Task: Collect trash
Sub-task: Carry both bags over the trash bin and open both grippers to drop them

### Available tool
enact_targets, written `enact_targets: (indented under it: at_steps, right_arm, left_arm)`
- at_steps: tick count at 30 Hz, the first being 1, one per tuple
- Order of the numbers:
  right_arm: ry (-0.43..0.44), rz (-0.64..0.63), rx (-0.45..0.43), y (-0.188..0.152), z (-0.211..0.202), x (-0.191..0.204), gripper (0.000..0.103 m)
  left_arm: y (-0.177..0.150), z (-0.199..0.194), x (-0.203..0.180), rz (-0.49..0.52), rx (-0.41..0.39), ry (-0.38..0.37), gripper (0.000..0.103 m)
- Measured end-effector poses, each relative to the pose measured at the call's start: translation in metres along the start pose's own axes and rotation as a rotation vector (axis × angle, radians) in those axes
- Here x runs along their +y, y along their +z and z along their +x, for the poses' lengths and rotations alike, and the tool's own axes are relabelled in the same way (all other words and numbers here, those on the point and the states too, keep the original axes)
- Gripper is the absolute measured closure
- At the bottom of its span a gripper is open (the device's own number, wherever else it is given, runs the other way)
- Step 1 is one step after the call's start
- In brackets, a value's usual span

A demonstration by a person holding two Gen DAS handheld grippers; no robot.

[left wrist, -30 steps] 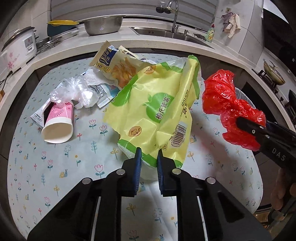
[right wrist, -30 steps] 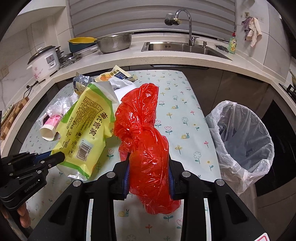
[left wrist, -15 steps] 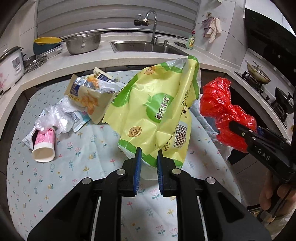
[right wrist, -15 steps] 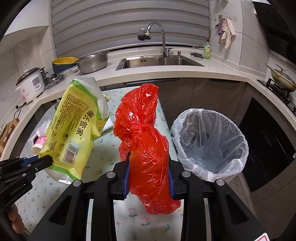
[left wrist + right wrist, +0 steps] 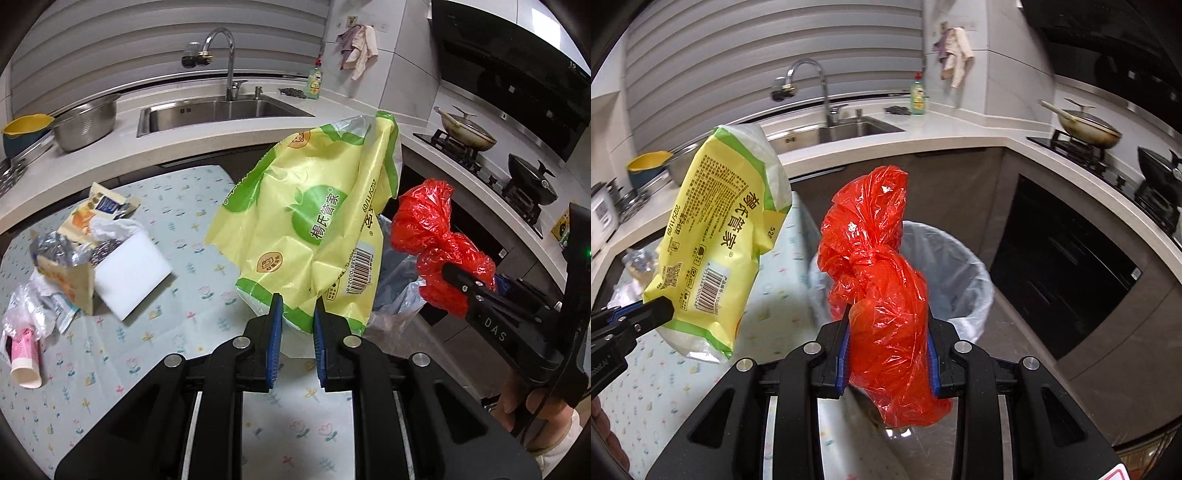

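My left gripper (image 5: 297, 314) is shut on the bottom edge of a yellow-and-green snack bag (image 5: 314, 221), held upright in the air near the table's right edge. The bag also shows in the right wrist view (image 5: 713, 236). My right gripper (image 5: 888, 325) is shut on a knotted red plastic bag (image 5: 882, 280), held above and in front of a bin lined with a white bag (image 5: 960, 280). The red bag shows in the left wrist view (image 5: 432, 243), right of the yellow bag.
On the flowered tablecloth (image 5: 166, 332) lie a white sponge block (image 5: 129, 273), torn snack wrappers (image 5: 70, 254), crumpled clear plastic (image 5: 26, 306) and a pink paper cup (image 5: 24, 362). Behind are the sink (image 5: 218, 110), a steel colander (image 5: 86, 125) and a stove with pans (image 5: 465, 133).
Both grippers have swung right with their bags, away from the table's middle. The bin now sits right behind the red bag. The trash pile has slid to the left of view.
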State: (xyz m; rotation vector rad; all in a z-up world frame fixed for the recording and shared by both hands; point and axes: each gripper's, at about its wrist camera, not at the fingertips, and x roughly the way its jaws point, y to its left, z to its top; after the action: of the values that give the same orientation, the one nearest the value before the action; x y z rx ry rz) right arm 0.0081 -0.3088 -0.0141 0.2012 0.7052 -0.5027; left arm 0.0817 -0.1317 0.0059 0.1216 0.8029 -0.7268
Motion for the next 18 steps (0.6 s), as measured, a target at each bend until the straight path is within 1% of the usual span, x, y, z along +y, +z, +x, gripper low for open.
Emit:
enact_targets:
  at_steps: [9,14,17,18]
  right_arm:
    - [-0.061,0.053,0.031,0.008,0.035,-0.03,0.073]
    - [-0.048,0.082,0.068,0.01,0.059,-0.041,0.072]
    - [-0.046,0.091,0.075,0.011,0.068,-0.042,0.069]
    - [-0.044,0.095,0.072,0.011,0.071,-0.042,0.067]
  left_arm:
    - [0.031,0.066,-0.034,0.045,0.043,-0.071,0.088]
    - [0.04,0.096,-0.044,0.058,0.069,-0.083,0.087]
    - [0.044,0.109,-0.045,0.054,0.084,-0.089,0.085]
    - [0.045,0.112,-0.045,0.054,0.087,-0.091,0.085]
